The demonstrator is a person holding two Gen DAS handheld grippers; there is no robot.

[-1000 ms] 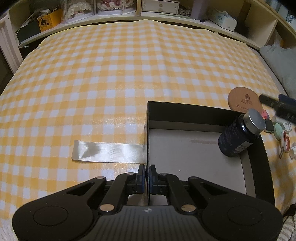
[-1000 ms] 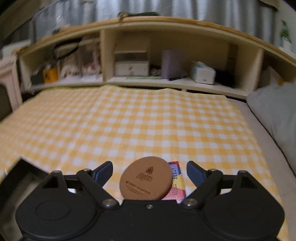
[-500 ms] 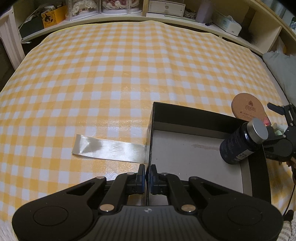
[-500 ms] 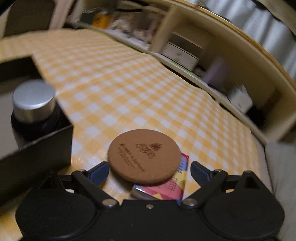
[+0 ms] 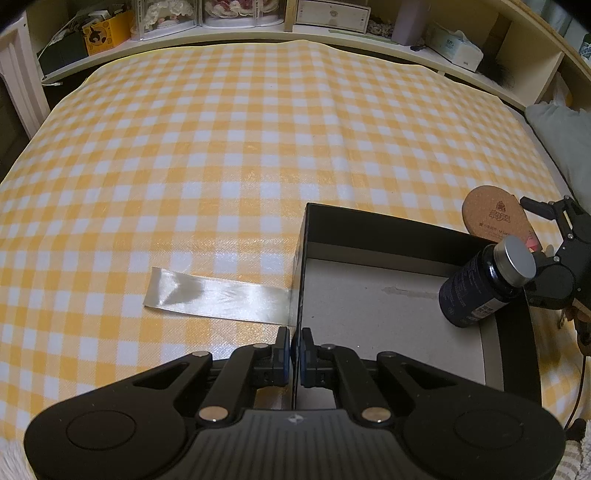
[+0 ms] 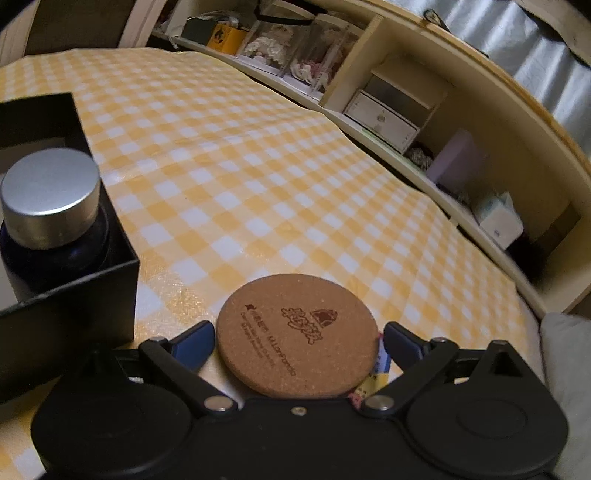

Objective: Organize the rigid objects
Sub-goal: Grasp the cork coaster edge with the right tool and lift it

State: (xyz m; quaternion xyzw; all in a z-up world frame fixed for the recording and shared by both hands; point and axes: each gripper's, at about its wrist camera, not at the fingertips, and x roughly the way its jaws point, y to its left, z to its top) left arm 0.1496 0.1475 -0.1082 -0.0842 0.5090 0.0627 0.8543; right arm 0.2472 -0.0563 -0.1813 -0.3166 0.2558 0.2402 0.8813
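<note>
A black open box [image 5: 369, 225] lies on the yellow checked cloth. My left gripper [image 5: 294, 350] is shut on the box's left wall. A dark bottle with a silver cap [image 5: 484, 282] stands in the box's right end; it also shows in the right wrist view [image 6: 50, 206]. A round cork coaster [image 5: 493, 218] lies just outside the box's far right corner. In the right wrist view my right gripper [image 6: 297, 341] is open with the cork coaster [image 6: 297, 336] between its fingers, over a colourful card [image 6: 373, 380].
A strip of clear tape [image 5: 218, 291] runs from the cloth to the box's left wall. Shelves with boxes and jars [image 5: 258, 14] curve along the far edge. A grey pillow [image 5: 561, 129] lies at the right.
My right gripper has dropped and turned left, so the coaster now sits between its open fingers and the bottle and box come into its view. The left gripper keeps its hold.
</note>
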